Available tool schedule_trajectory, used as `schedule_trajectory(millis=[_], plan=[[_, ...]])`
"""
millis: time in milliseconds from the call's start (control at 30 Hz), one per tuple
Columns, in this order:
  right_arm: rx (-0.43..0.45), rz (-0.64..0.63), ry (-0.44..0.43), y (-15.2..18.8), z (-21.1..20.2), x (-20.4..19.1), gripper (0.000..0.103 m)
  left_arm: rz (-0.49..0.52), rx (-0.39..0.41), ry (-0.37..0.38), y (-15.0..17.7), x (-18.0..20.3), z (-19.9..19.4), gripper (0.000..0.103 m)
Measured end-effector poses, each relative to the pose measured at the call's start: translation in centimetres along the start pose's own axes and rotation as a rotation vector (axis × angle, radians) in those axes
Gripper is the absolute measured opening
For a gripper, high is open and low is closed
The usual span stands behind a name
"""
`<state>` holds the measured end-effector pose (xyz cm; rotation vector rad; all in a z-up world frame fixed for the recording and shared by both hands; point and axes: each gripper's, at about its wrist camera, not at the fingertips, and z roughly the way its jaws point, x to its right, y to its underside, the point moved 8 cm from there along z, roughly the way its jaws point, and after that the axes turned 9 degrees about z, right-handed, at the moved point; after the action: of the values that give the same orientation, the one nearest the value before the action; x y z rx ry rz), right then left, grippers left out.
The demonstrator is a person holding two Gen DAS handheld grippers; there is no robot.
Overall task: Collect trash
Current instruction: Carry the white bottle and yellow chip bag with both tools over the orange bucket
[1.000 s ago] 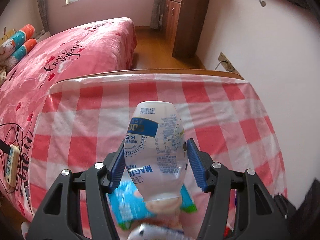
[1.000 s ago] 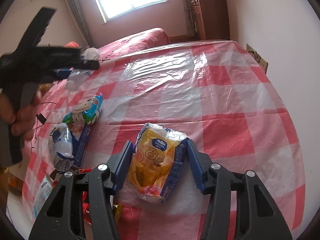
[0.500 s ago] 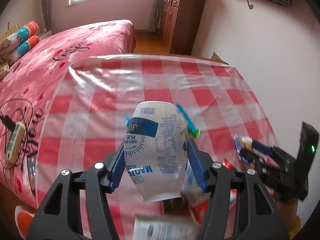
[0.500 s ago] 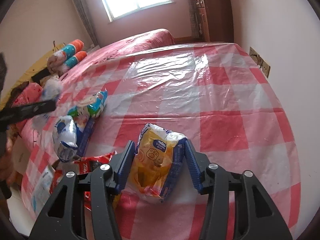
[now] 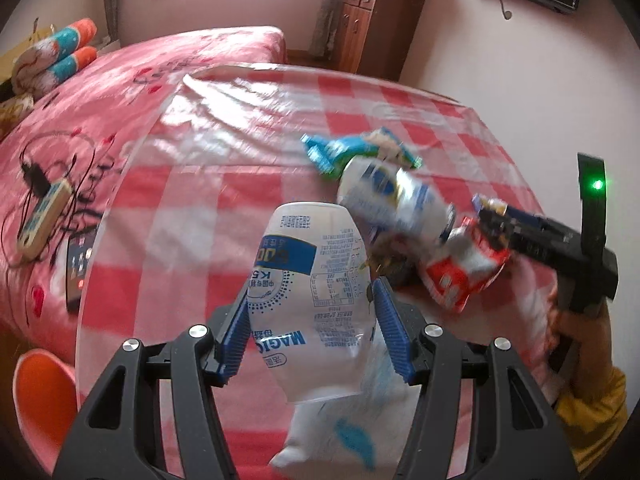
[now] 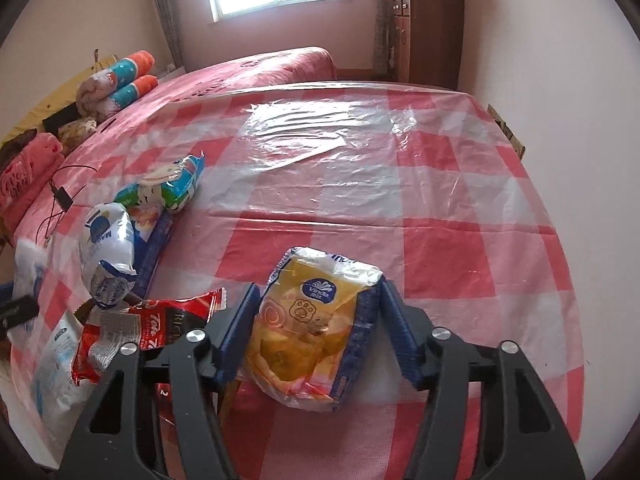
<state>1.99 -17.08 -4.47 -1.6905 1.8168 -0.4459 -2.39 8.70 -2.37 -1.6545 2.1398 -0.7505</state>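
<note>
My left gripper (image 5: pixel 312 332) is shut on a white plastic bottle (image 5: pixel 308 280) with a blue label, held above the near left part of the checked table (image 5: pixel 192 200). My right gripper (image 6: pixel 316 320) stands low over the table (image 6: pixel 460 200) with a yellow tissue pack (image 6: pixel 312 320) between its blue pads. Its jaws are closing, and both pads touch the pack. In the left wrist view the right gripper (image 5: pixel 500 216) appears at the right, held by a hand (image 5: pixel 572 320). Loose trash lies beside it: a crushed white bottle (image 6: pixel 106 236), a blue-green wrapper (image 6: pixel 168 188) and a red wrapper (image 6: pixel 160 320).
A white bag (image 5: pixel 340 440) with blue marks lies under the held bottle near the table's front edge. A pink bed (image 5: pixel 120 92) with a power strip (image 5: pixel 44 216) runs along the left. A wooden cabinet (image 6: pixel 424 32) stands at the back, and a wall (image 6: pixel 560 80) closes the right side.
My left gripper has carried the bottle sideways across the table, so the trash pile and the right gripper now show in its view. The right gripper has stayed over the tissue pack.
</note>
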Motion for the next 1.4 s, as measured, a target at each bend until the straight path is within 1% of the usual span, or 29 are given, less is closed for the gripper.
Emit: schedule_trajectory(millis=[33,100,200,367,600,767,933,1133,1300,1400], plan=[[0.001,0.001,-0.001,0.0,-0.1,0.0,0.056,-0.01,-0.003,0.0,0.6,-0.5,-0.1,0.059],[0.012,0.0,-0.003,0.0,-0.3,0.1,0.05,-0.031,-0.007,0.001,1.4,-1.3,-0.4,0.059],[0.027,0.005,-0.005,0.2,-0.8,0.2,0.046,-0.061,-0.009,0.004,2.6,-2.4,-0.8,0.059],[0.047,0.033,-0.01,0.3,-1.9,0.3,0.038,-0.079,0.0,-0.002,3.8,-3.7,-1.4,0.059],[0.07,0.035,0.007,0.7,-3.2,0.2,0.034,-0.094,0.011,0.004,5.1,-4.6,-1.9,0.06],[0.11,0.03,0.019,0.4,-4.9,-0.2,0.033,-0.106,0.024,0.015,5.7,-5.0,-2.4,0.06],[0.142,0.024,0.005,0.2,-6.6,-1.1,0.032,-0.111,0.039,0.021,6.0,-5.4,-3.0,0.059],[0.151,0.008,-0.044,0.2,-8.1,-3.3,0.032,-0.12,0.061,0.013,6.3,-6.2,-4.0,0.06],[0.141,-0.026,-0.113,0.6,-9.0,-6.7,0.032,-0.141,0.085,-0.004,6.6,-7.5,-5.1,0.06],[0.127,-0.059,-0.169,1.2,-9.4,-9.6,0.032,-0.156,0.096,-0.027,7.1,-8.7,-5.8,0.06]])
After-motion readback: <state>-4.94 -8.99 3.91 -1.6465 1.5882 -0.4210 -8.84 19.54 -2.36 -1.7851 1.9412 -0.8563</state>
